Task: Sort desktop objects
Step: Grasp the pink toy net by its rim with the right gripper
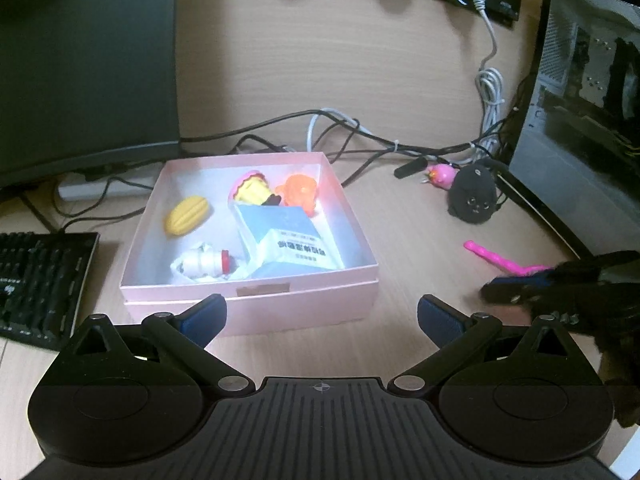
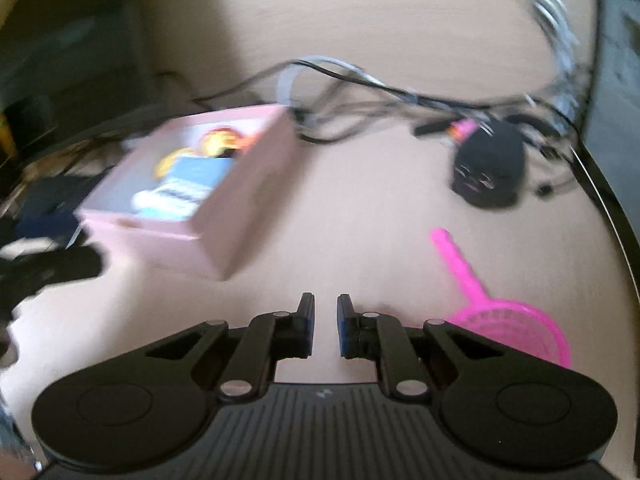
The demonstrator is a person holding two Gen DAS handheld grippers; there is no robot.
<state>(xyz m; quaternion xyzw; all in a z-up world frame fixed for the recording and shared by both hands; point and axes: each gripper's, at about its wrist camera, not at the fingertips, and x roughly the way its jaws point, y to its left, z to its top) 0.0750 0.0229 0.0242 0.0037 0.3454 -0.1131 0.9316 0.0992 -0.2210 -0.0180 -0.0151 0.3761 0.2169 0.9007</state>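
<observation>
A pink box point(image 1: 256, 312) sits on the desk and holds a yellow toy point(image 1: 187, 215), a cupcake toy point(image 1: 252, 190), an orange toy point(image 1: 301, 191), a blue-white packet point(image 1: 286, 242) and a wrapped item point(image 1: 204, 266). My left gripper point(image 1: 322, 316) is open and empty just in front of the box. A pink toy sieve point(image 2: 508, 320) lies on the desk to the right; its handle shows in the left wrist view point(image 1: 504, 260). My right gripper point(image 2: 325, 322) is nearly shut and empty, left of the sieve. The box point(image 2: 240, 208) is blurred in that view.
A black plush point(image 1: 472, 196) and a small pink toy point(image 1: 440, 174) lie near tangled cables point(image 1: 360, 136). A keyboard point(image 1: 40, 280) is at the left, a monitor point(image 1: 80, 60) behind it, a PC case point(image 1: 588, 120) at the right.
</observation>
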